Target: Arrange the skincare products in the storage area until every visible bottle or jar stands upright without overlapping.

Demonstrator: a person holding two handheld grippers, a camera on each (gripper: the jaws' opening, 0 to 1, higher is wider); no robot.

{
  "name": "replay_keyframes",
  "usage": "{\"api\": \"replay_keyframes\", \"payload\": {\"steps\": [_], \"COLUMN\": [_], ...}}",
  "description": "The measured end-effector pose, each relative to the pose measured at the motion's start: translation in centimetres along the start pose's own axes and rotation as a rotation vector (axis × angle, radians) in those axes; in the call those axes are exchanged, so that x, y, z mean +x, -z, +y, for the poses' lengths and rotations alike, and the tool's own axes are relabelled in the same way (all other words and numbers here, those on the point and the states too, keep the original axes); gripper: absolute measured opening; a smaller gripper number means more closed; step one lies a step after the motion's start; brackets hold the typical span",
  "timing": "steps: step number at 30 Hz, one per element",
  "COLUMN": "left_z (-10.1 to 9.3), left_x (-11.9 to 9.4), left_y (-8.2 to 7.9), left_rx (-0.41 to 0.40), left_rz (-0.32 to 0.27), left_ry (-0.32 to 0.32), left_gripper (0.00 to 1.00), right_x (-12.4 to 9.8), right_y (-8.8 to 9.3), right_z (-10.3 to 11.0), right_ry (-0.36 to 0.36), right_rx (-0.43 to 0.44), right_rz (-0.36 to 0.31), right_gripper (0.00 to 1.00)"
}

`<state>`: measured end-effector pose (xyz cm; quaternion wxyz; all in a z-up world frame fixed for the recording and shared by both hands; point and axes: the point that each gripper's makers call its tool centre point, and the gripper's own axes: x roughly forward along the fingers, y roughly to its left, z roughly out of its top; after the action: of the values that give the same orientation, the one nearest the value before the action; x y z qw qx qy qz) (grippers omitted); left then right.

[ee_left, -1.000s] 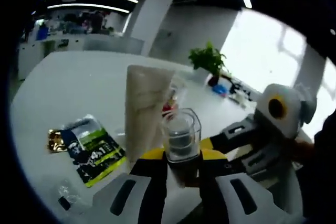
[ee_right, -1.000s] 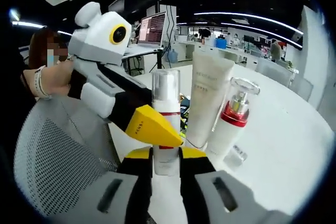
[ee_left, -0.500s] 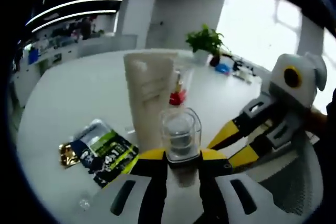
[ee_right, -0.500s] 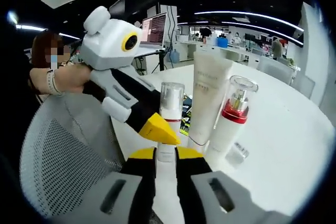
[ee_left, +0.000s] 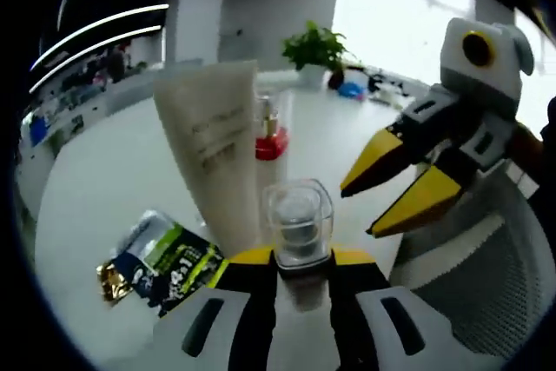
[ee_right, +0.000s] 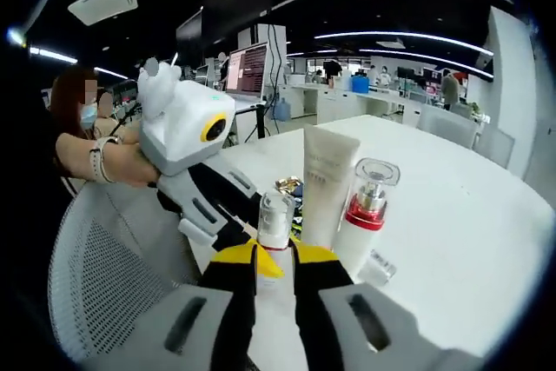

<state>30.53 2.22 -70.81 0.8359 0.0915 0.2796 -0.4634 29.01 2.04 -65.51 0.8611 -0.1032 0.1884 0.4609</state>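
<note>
**Left claw pinches the clear-capped bottle; right claw apart**

The left claw [ee_left: 300,260] is pressed on the clear-capped bottle [ee_left: 299,230], which stands upright at the near edge of the white counter [ee_left: 104,162]; in the right gripper view the same bottle [ee_right: 274,230] shows between yellow tips; the right claw [ee_left: 389,188] hangs beside it with its jaws spread, touching nothing; just behind the bottle stands the cream tube [ee_left: 215,149] on its cap, and beside it the red-collared pump bottle [ee_right: 365,215], both upright; a flat green sachet [ee_left: 161,262] lies on the counter near the tube; a hand [ee_right: 130,162] grips the left claw's body.
</note>
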Motion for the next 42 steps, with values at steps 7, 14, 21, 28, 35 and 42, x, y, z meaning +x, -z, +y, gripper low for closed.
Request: {"api": "replay_keyframes", "payload": {"steps": [7,14,21,28,35,42], "left_z": [-0.9,-1.9,-2.1,-2.2,-2.3,-1.1], "left_x": [0.8,1.4,1.9,1.9,2.0,1.7], "left_y": [0.4,0.1,0.4,0.7,0.7,1.2], "left_rx": [0.104,0.202,0.247,0.258,0.269,0.253], "left_rz": [0.021,-0.011,-0.054,-0.061,-0.063,-0.016], "left_ry": [0.048,0.138,0.207,0.232,0.238,0.178], "left_gripper": [0.18,0.18,0.18,0.19,0.19,0.23], "right_x": [0.0,0.6,1.4,2.0,1.9,2.1], "right_y": [-1.0,-1.3,-0.8,0.1,0.0,0.0], "right_z": [-0.1,0.3,0.5,0.8,0.6,0.0], "right_ry": [-0.023,-0.073,-0.118,-0.147,-0.147,-0.102], "right_rx": [0.010,-0.025,-0.059,-0.059,-0.030,-0.013], "right_rz": [-0.058,-0.089,-0.075,-0.062,-0.072,-0.067], "right_gripper": [0.21,0.27,0.25,0.25,0.21,0.21]}}
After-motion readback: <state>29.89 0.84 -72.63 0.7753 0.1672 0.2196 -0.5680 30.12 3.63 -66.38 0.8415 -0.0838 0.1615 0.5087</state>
